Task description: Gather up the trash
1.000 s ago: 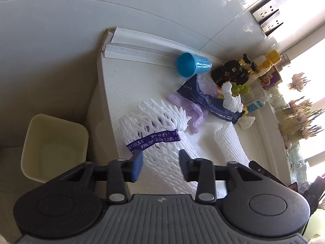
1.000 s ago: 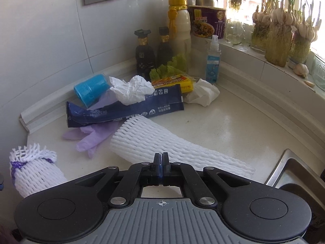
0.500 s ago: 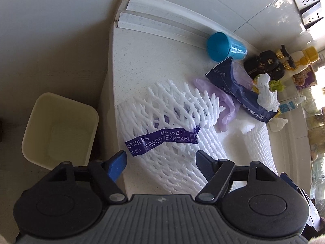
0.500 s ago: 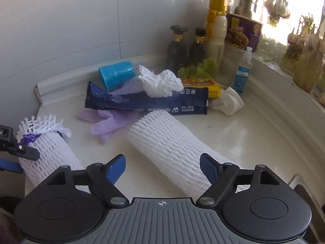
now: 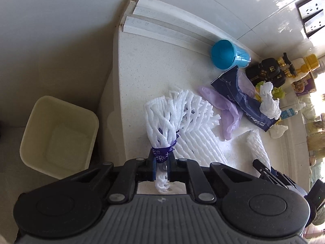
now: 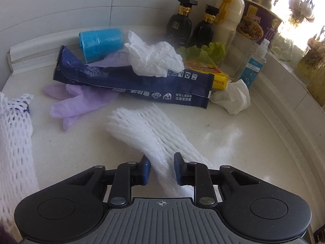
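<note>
My left gripper (image 5: 161,167) is shut on a white foam net sleeve with a purple band (image 5: 174,118), pinching it at the band near the counter's left edge. The same sleeve shows at the left of the right wrist view (image 6: 14,134). My right gripper (image 6: 161,170) straddles a second white foam net (image 6: 154,132), jaws partly closed around its near end with a gap still showing. A purple glove (image 6: 79,101), a dark blue wrapper (image 6: 134,83), crumpled tissues (image 6: 152,57) and a blue cup (image 6: 101,42) lie behind.
A cream bin (image 5: 59,136) stands on the floor left of the counter edge. Dark bottles (image 6: 191,26), a yellow-capped bottle (image 6: 231,16), a noodle tub (image 6: 258,24), a spray bottle (image 6: 254,65) and lettuce (image 6: 205,50) line the back. A raised ledge runs along the right.
My left gripper closed on the banded foam net, bunching it. My right gripper moved forward over the second net and narrowed around its end.
</note>
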